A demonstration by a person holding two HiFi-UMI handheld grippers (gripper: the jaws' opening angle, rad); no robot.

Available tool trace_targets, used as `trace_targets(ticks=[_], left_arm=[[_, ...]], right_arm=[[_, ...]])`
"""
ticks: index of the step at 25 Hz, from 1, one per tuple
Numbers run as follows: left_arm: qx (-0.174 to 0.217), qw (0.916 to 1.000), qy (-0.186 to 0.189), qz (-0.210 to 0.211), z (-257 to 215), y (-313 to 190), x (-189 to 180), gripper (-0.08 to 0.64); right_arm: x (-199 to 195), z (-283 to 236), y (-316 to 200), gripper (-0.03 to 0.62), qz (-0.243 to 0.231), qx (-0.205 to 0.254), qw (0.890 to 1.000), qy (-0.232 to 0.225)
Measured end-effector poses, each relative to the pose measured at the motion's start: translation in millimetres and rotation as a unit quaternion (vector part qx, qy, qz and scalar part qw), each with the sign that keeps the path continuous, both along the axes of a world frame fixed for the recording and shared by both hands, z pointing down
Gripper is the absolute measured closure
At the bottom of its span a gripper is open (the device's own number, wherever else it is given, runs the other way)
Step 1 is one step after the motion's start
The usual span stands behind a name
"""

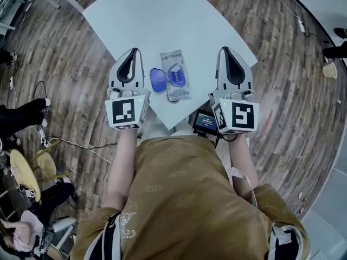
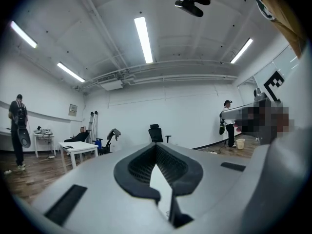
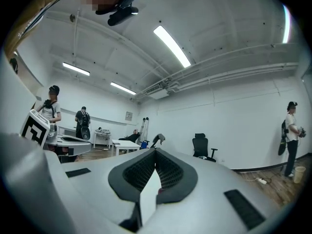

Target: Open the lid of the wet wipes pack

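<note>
Head view, nearest the camera: a person (image 1: pixel 179 199) in a tan top holds one gripper in each hand, both at the near edge of a white table (image 1: pixel 135 15). A small black device with a lit screen (image 1: pixel 205 122) sits at that edge, just beside the right gripper's marker cube (image 1: pixel 242 116); the left marker cube (image 1: pixel 127 111) is level with it on the left. The left gripper (image 1: pixel 133 56) and the right gripper (image 1: pixel 226 52) point away from the person, side by side and well apart. Each gripper's own view shows its dark ribbed pads meeting at the tips, so the left gripper (image 2: pixel 156 145) and the right gripper (image 3: pixel 155 151) are closed with nothing between their fingers. The wipes pack (image 1: pixel 175 75) lies flat on the table between the two grippers and touches neither. Its blue lid (image 1: pixel 158 80) is swung open to the left and rests on the table just beside the left gripper, exposing the blue-framed opening. Beyond the table lies a wood-plank floor (image 1: pixel 282 91), with a cup (image 1: pixel 329 70) standing on it at the far right. The gripper views look across a white-walled room with ceiling strip lights and a black office chair (image 2: pixel 156 133) against the far wall.
</note>
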State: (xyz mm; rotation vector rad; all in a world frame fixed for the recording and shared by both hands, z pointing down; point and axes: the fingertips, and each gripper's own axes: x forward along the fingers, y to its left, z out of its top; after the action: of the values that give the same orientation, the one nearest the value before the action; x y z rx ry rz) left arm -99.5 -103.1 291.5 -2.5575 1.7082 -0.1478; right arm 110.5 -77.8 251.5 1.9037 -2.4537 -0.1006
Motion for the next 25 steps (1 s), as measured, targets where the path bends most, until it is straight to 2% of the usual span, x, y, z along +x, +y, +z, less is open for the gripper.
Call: trace_targets(ticks=[7, 17, 25], left_arm=[[0.013, 0.9996, 0.001, -0.023, -12, -5, -21, 0.56], [0.008, 0.9988, 0.002, -0.048, -13, 0, -36, 0.56], [0.011, 0.9987, 0.004, -0.049, -13, 5, -40, 0.56]], right_arm=[[-8, -3, -6, 0.584, -0.001, -0.001, 1.0, 0.001], [-7, 3, -7, 0.584, 0.008, -0.019, 1.0, 0.0], [-1, 8, -6, 0.584, 0.02, -0.023, 1.0, -0.006]])
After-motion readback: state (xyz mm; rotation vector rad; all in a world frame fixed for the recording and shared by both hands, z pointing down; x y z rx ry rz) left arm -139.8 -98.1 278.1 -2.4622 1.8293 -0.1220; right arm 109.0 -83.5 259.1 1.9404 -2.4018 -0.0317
